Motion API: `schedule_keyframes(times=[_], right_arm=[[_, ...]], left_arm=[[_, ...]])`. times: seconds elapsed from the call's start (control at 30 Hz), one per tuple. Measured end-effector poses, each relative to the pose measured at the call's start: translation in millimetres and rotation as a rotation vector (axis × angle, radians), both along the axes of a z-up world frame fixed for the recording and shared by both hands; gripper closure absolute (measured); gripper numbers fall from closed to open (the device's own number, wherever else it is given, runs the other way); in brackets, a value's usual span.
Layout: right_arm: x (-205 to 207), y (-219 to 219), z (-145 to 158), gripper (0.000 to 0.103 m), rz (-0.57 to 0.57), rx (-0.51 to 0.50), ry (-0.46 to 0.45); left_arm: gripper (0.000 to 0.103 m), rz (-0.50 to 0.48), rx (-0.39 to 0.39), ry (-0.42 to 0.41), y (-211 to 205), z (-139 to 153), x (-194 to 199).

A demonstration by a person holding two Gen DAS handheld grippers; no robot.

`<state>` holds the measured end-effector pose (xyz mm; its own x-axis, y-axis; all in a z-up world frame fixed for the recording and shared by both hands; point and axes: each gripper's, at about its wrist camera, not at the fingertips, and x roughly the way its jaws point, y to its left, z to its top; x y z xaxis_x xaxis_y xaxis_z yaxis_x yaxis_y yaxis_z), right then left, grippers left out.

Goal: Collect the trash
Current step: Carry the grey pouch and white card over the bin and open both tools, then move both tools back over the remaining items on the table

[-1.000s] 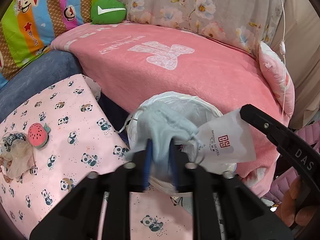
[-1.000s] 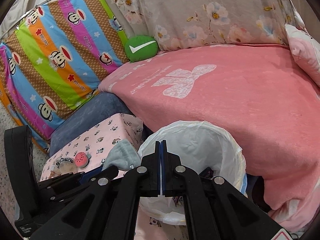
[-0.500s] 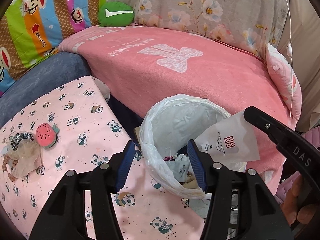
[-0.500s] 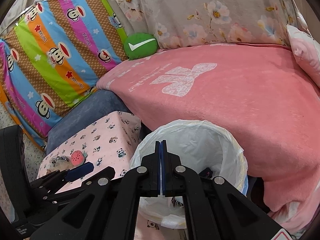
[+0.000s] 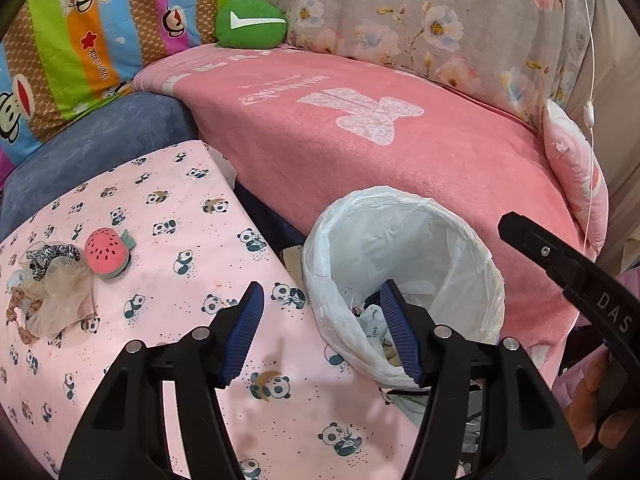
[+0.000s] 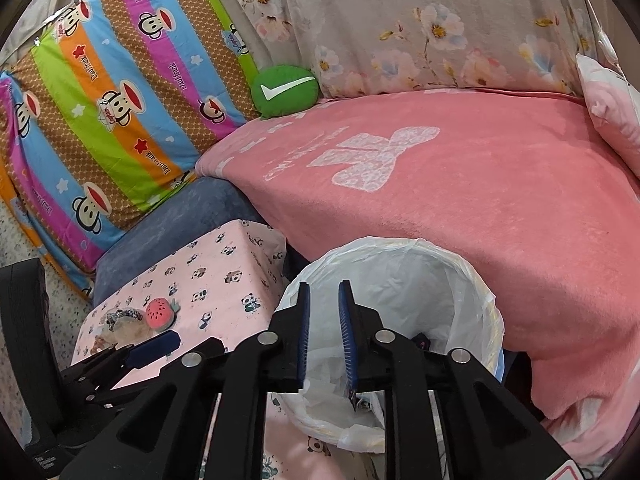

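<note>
Two grippers hung over the lined trash bin (image 5: pixel 404 264), and neither held anything: my left gripper (image 5: pixel 322 334) stood spread wide, one blue pad over the panda-print cloth (image 5: pixel 168 216) and the other over the bin's near rim, while my right gripper (image 6: pixel 324 340) was parted only narrowly above the bin's mouth. Inside the white liner I could see crumpled paper and scraps (image 5: pixel 372 320) lying at the bottom. What looked left to collect sat well apart from the bin at the far left of the cloth: a crinkled clear wrapper (image 5: pixel 66 296) touching a leopard-print scrunchie (image 5: pixel 46 256), with a watermelon-shaped pad (image 5: pixel 108 252) just beside them. I judged the risk to be twofold. The liner was thin and loose at the rim, so a pad dragged across it as I pulled away could snag it and tip or drag the bin. And the wrapper was limp and tangled against the scrunchie, so a careless pinch could lift something that was no trash at all, or let the film slip out on the way. The cloth was soft and a little wrinkled, giving poor backing for a pinch. Around it the room was crowded with bedding: a pink blanket (image 6: pixel 460 200) behind the bin, a striped monkey-print quilt (image 6: pixel 108 120), a round green cushion (image 6: pixel 286 90), and a floral cover (image 6: pixel 420 24).
</note>
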<state>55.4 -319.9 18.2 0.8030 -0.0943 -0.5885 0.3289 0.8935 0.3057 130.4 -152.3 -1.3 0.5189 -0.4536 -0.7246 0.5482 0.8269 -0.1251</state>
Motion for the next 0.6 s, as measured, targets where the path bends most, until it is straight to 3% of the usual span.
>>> schedule_keyframes(times=[0.6], right_arm=[[6.1,47.2,-2.0,0.069,0.064,-0.048,0.037]], left_arm=[[0.045,0.079,-0.023,0.013,46.0,-0.9,1.9]])
